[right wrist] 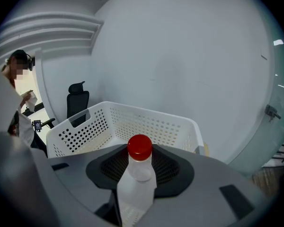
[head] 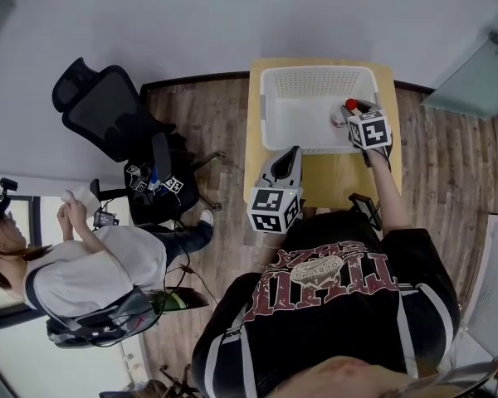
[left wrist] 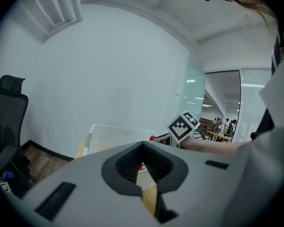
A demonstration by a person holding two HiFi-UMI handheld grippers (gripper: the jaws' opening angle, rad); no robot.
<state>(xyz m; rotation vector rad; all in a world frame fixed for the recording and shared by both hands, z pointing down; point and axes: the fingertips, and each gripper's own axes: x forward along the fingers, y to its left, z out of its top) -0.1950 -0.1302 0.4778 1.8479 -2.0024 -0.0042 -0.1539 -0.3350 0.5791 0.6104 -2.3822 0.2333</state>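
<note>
Fingers (right wrist: 173, 167) of R gripper (head: 354, 116) are clamping on a clear bottle (right wrist: 138, 181) w/ red cap, gripping it at the body, cap pointing away from the cam. In head view the bottle is showing upper right of centre, inside the outline of the white basket (head: 270, 110), toward its right front corner. The basket is standing on the bench (head: 340, 177). Can't tell whether the bottle is touching the basket floor. Progress, as I'm judging it: bottle is gripped & is at the basket, grip not yet let go. L gripper (head: 294, 152) is hanging at frame centre, just off the basket's front wall, its fingers (left wrist: 128, 162) meeting at the tips w/ nothing btwn them. Chair (head: 108, 110) & a person (head: 91, 264) are sitting far left, well apart.
</note>
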